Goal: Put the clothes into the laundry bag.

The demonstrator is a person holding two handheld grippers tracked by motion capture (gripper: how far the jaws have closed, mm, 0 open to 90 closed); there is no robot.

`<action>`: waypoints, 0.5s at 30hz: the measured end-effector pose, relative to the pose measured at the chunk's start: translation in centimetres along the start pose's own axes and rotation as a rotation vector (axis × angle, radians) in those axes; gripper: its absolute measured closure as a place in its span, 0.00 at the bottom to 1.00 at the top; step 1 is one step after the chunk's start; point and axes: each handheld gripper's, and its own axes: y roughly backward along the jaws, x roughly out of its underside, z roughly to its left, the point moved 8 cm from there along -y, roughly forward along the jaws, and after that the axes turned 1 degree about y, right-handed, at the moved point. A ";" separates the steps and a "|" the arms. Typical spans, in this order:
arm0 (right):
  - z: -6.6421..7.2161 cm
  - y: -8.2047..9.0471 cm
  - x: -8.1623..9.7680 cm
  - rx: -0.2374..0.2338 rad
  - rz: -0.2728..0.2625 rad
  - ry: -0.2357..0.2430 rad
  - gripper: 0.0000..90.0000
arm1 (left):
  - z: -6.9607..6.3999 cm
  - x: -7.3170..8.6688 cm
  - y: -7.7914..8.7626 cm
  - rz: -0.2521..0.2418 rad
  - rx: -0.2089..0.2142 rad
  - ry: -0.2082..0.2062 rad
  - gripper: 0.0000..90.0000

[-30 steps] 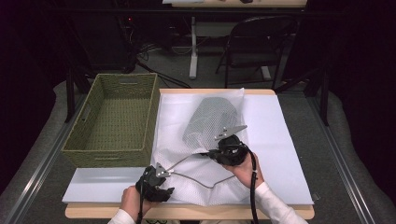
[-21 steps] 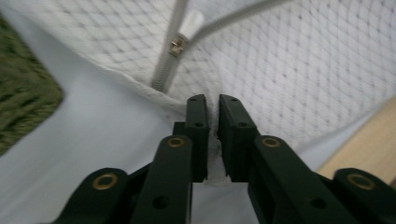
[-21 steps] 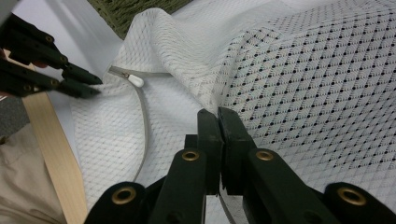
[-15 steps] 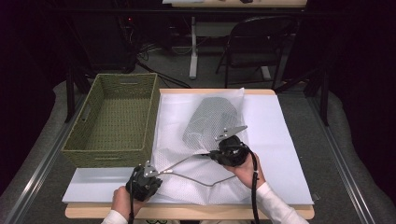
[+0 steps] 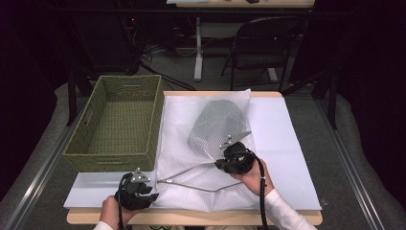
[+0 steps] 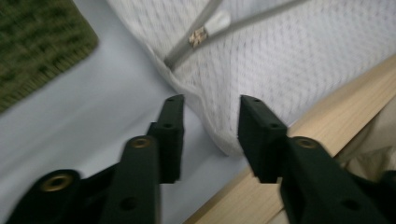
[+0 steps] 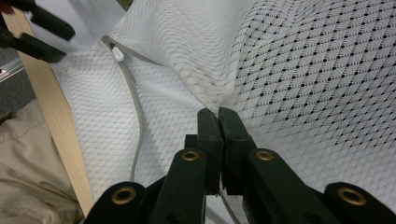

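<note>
Right gripper: jaws pinched on the mesh bag, wrist angled leftward.
Left gripper: jaws just reopened, apart, at the bag's near-left corner, nothing held.
Mesh bag: flat on the white sheet, beside the basket.

High view: desk lit bright from overhead, room around it near black, white sheet slightly washed out. My left claw view is soft, motion-blurred; basket corner beyond it smeared. My right claw view is sharper: mesh bag weave crisp, jaw bases defocused.
</note>
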 end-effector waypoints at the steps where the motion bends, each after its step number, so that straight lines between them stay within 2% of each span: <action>1: 0.0 0.0 0.0 -0.002 0.004 0.000 0.98 | -0.2 -0.5 0.3 -0.024 -0.020 -0.018 0.59; 4: 0.1 0.0 0.1 -0.002 0.007 -0.003 0.98 | -1.2 -2.8 0.7 -0.098 -0.054 -0.086 0.49; 6: 0.1 0.0 0.2 -0.002 0.010 -0.004 0.98 | -2.1 -4.9 0.1 -0.162 -0.074 -0.127 0.44; 8: 0.1 0.0 0.4 -0.005 0.011 -0.004 0.98 | -3.0 -6.8 -0.8 -0.190 -0.088 -0.188 0.44; 12: 0.0 0.2 0.6 -0.004 0.010 -0.010 0.98 | -4.4 -9.6 -3.0 -0.201 -0.090 -0.274 0.45; 14: -0.1 0.3 0.7 -0.004 0.010 -0.009 0.98 | -5.0 -10.5 -3.8 -0.210 -0.088 -0.292 0.48; 15: -0.1 0.3 0.8 -0.005 0.010 -0.014 0.98 | -5.2 -10.8 -4.1 -0.208 -0.090 -0.314 0.49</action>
